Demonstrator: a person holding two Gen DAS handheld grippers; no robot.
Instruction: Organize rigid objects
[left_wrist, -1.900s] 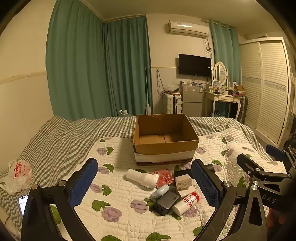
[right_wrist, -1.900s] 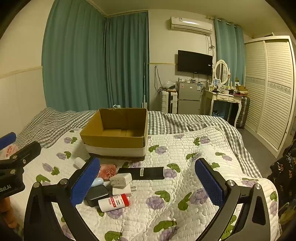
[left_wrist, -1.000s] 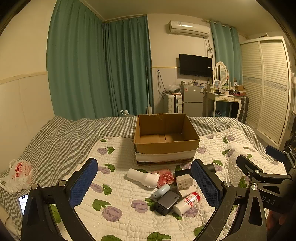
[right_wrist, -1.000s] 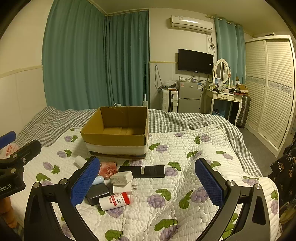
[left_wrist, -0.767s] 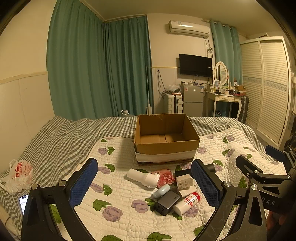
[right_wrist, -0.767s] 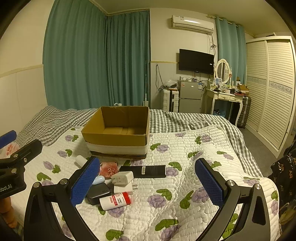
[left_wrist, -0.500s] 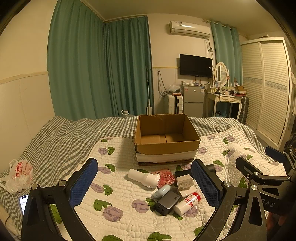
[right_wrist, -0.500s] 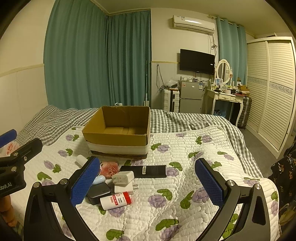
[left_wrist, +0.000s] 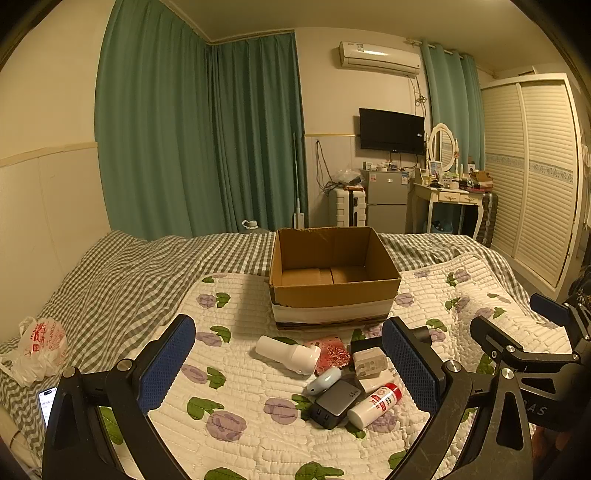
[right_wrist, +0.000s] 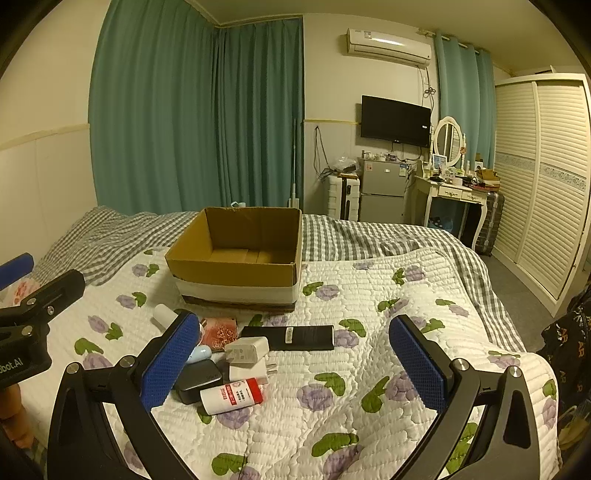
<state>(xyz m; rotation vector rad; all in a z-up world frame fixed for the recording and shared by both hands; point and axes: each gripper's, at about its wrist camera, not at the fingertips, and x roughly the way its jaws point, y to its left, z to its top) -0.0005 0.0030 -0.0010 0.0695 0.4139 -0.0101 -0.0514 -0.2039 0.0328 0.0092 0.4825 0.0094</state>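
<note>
Both tools sat wide, holding nothing. Left tool (left_wrist: 288, 363) faced the clutter directly; right tool (right_wrist: 293, 363) had it off to its left. Red-capped bottle (left_wrist: 373, 405) lay nearest, long axis diagonal, on the bed (left_wrist: 236, 417) short of the empty cardboard box (left_wrist: 332, 295). Left looked nearer.

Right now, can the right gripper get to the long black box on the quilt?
Probably yes. The right gripper is open and holds nothing, and the long black box lies flat in front of it with nothing on top. Only the white charger crowds its left end.
</note>
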